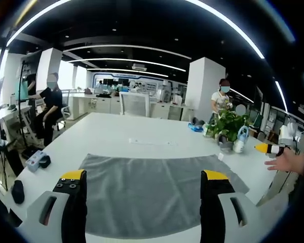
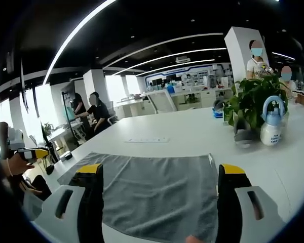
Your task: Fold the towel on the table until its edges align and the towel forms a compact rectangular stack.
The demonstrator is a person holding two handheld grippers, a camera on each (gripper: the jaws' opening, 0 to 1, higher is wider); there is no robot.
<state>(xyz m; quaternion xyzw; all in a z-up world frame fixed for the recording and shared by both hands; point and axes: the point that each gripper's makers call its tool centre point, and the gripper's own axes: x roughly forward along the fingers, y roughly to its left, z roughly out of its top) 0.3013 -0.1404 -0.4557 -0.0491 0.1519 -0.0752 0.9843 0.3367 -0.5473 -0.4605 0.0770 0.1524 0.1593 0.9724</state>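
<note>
Left gripper (image 1: 144, 202): 2 black jaws capped in yellow, each cap dotted with small dark screws, mounted on pale grey housings with dark oblong slots. Right gripper (image 2: 159, 195): 2 black jaws, yellow tips, the same grey slotted housings at the base.

The towel (image 1: 152, 195) lies flat on the table (image 1: 142, 129), spread between the jaws of the left gripper (image 1: 144, 179), which are apart above its near part. A potted plant (image 1: 228, 125) stands on the table at two o'clock of the towel, a spray bottle (image 1: 240, 139) just beside it. A small strip (image 1: 152, 142) lies on the table at twelve o'clock, beyond the towel's far edge. In the right gripper view, the right gripper (image 2: 162, 174) has its jaws wide over the towel (image 2: 152, 192), the plant (image 2: 251, 104) at two o'clock.
</note>
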